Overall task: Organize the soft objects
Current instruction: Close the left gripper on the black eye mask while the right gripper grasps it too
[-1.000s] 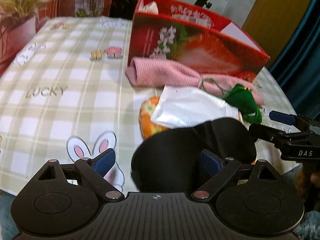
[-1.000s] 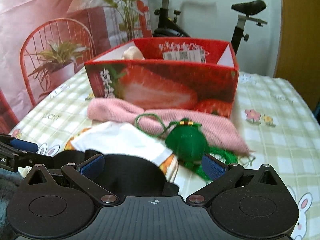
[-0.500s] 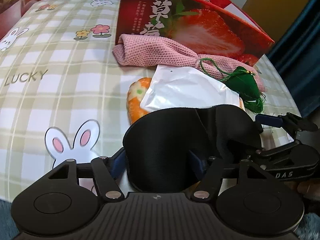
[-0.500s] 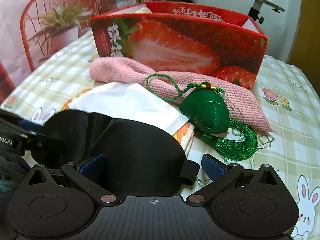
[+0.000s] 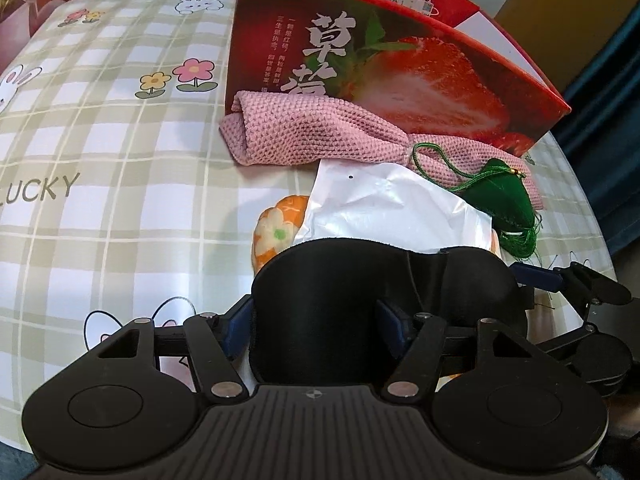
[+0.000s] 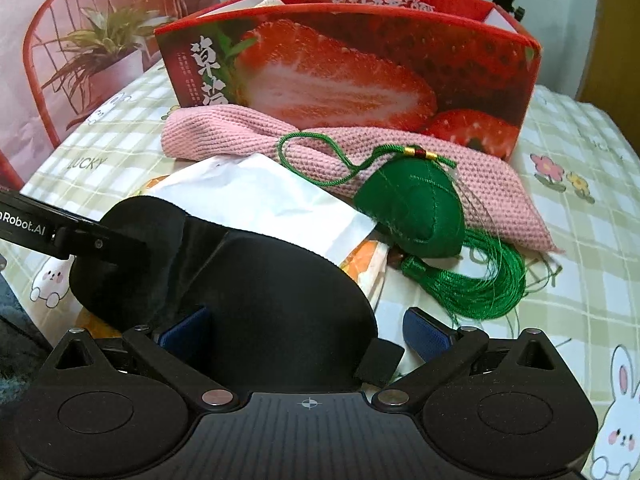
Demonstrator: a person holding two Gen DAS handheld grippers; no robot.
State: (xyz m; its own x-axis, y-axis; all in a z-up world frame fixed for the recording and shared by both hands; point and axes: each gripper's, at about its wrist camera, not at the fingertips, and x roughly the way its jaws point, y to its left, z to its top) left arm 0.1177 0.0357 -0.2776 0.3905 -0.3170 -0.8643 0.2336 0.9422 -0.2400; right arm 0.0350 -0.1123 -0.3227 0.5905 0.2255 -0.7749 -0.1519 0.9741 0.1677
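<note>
Left gripper (image 5: 316, 320) pinches one cup of the black eye mask (image 5: 340, 304), right gripper (image 6: 308, 332) gapes wide around the other, likely steadying it for lifting.

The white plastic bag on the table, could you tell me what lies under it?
An orange floral-patterned soft item pokes out beneath the crinkled white plastic bag; the bag and black eye mask cover most of it.
</note>
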